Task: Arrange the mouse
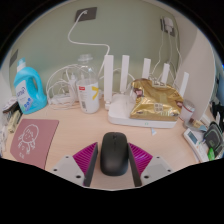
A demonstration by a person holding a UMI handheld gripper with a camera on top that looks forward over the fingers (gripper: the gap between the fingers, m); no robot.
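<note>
A black computer mouse (113, 155) sits between my two fingers, its length running along them. Both magenta pads (86, 158) press against its sides. My gripper (113, 162) is shut on the mouse, low over the beige tabletop (90, 128). The rear of the mouse is hidden below the view's lower edge.
A pink mat (33, 138) lies ahead to the left. Beyond it stand a blue detergent bottle (28, 88), a clear wire rack (62, 84) and a white cup (91, 96). A white router with antennas (128, 92) and a gold bag (156, 98) sit straight ahead. Small clutter (205, 135) is at the right.
</note>
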